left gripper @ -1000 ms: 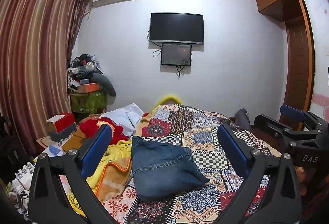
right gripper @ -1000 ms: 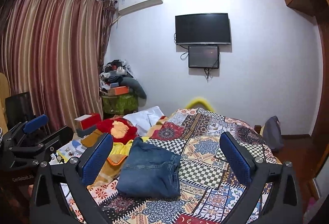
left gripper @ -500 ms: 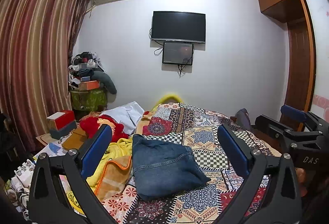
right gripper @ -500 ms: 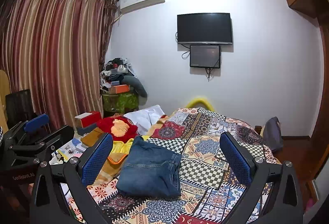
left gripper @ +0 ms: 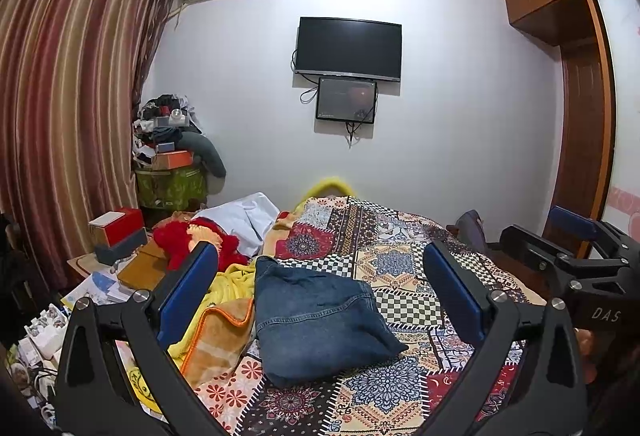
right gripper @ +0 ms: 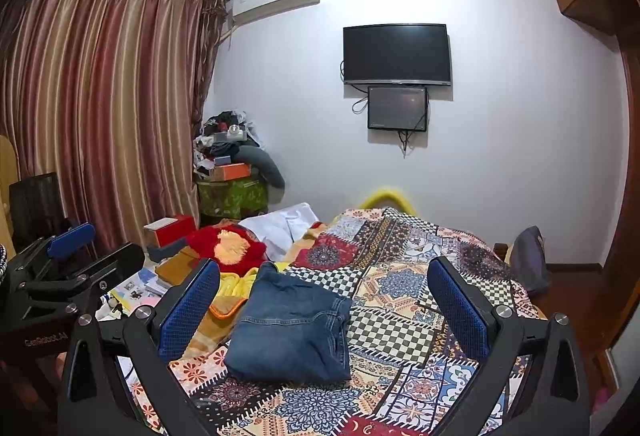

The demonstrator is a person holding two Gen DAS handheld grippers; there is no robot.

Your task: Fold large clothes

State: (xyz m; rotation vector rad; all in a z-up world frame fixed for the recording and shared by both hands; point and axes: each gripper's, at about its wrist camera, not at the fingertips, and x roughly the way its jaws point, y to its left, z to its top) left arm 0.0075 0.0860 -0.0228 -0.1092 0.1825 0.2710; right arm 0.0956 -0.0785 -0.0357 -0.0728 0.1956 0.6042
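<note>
A pair of blue jeans (left gripper: 320, 316) (right gripper: 292, 328) lies folded into a compact bundle on the patchwork bedspread (left gripper: 400, 268) (right gripper: 400, 288). My left gripper (left gripper: 320, 296) hovers above and in front of the jeans, wide open and holding nothing. Held at about the same height, my right gripper (right gripper: 324, 304) is also wide open and empty. Each gripper shows at the edge of the other's view: the right one (left gripper: 568, 256) at the far right, the left one (right gripper: 60, 268) at the far left.
A yellow and orange blanket (left gripper: 224, 320), a red plush (left gripper: 192, 236) and a white cloth (left gripper: 248, 211) crowd the bed's left side. Boxes and papers (left gripper: 116, 232) pile beside it. Curtains (left gripper: 60, 95) hang left, a wardrobe (left gripper: 576, 115) stands right, a television (left gripper: 348, 49) hangs ahead.
Both grippers have tilted or risen slightly, so the room sits a little lower in both views. The jeans have not moved and both grippers stay open.
</note>
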